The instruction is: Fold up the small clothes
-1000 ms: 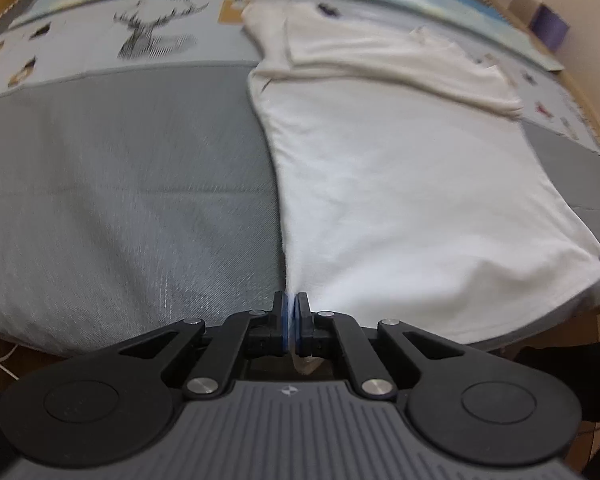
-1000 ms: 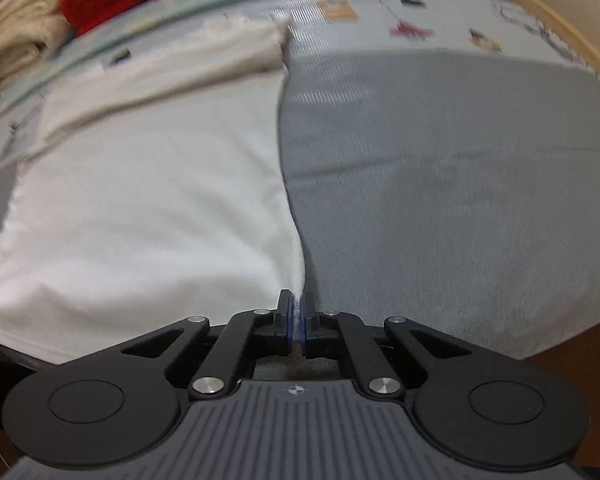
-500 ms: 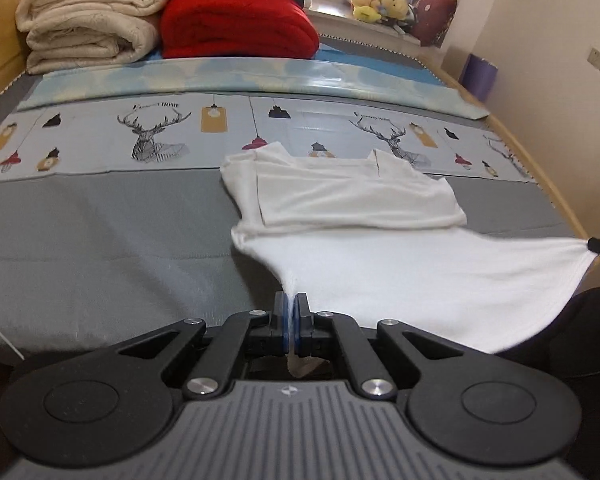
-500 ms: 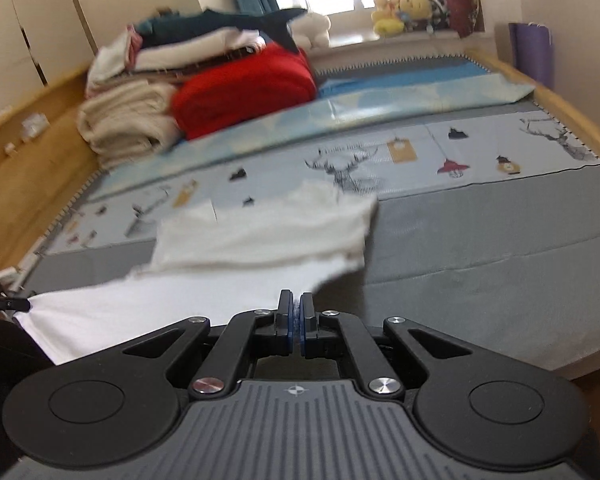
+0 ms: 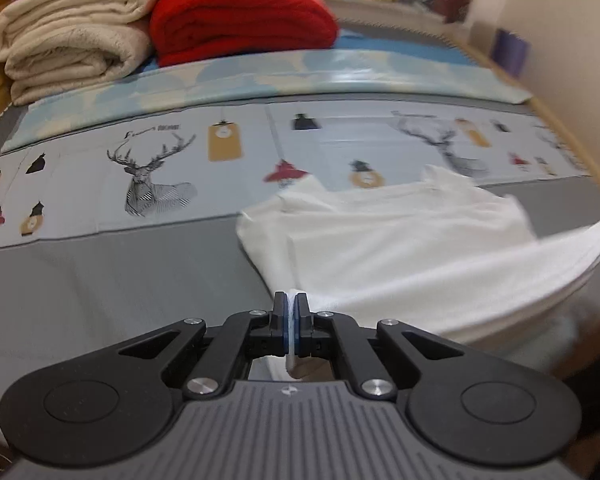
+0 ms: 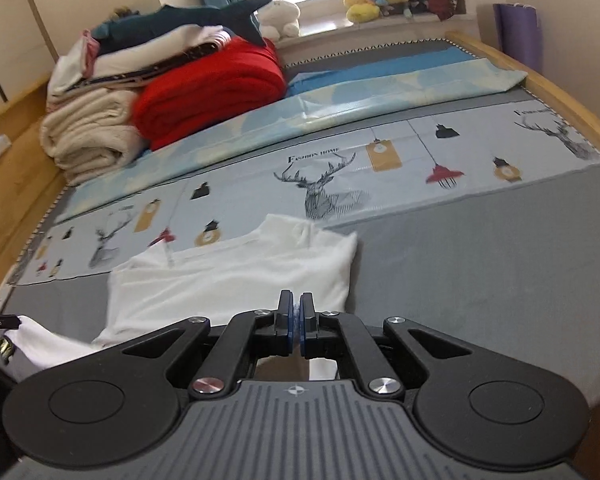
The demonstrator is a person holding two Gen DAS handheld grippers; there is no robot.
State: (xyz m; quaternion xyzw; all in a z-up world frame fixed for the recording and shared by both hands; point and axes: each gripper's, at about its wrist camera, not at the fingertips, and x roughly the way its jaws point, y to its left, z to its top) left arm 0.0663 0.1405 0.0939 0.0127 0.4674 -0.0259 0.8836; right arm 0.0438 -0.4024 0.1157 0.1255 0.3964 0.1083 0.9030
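Both claws are clenched on the white shirt's hem: left claw (image 5: 290, 300), right claw (image 6: 295, 300). Shirt (image 5: 400, 240) lies on the bed (image 5: 100, 280); only the right view shows a toy shark (image 6: 204, 20) at 11 o'clock.

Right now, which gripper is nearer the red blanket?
Left, by a small margin. The left gripper holds the white shirt corner on the red blanket's side; the right gripper holds the opposite corner, farther across the bed.

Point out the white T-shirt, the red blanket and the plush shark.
white T-shirt (image 5: 400, 240), left wrist view, folded upper body.
red blanket (image 6: 216, 92), right wrist view, front fold.
plush shark (image 6: 196, 20), right wrist view, body.
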